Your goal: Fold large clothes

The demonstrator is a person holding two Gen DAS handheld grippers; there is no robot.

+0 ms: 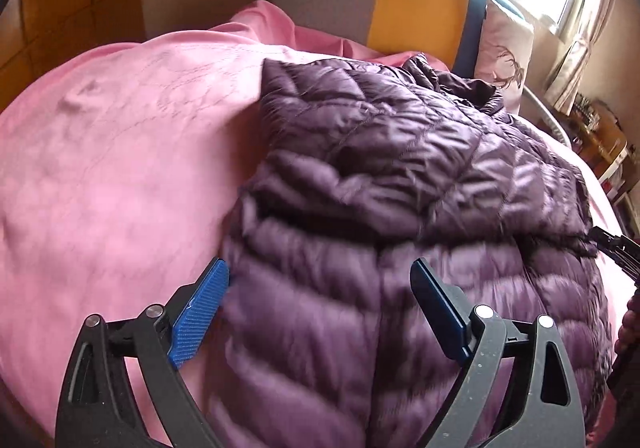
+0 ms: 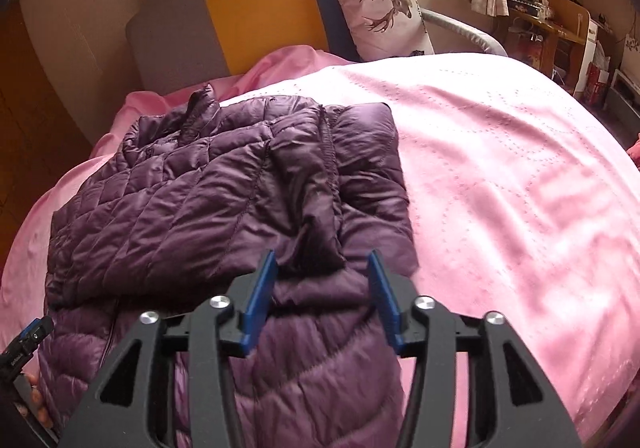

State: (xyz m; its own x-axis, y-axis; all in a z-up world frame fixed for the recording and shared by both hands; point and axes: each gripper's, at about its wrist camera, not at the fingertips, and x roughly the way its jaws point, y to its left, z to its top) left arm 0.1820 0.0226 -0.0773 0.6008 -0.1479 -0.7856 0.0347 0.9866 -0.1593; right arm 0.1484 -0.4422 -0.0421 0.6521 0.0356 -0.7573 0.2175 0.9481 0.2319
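A purple puffer jacket (image 2: 224,184) lies partly folded on the pink bed (image 2: 500,168). Both tools, left (image 1: 320,288) and right (image 2: 322,280), hang above it with jaws apart, gripping nothing.

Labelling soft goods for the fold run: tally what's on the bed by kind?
Purple quilted jacket: 1
Pink bedspread: 1
Deer-print pillow: 1
Total: 3
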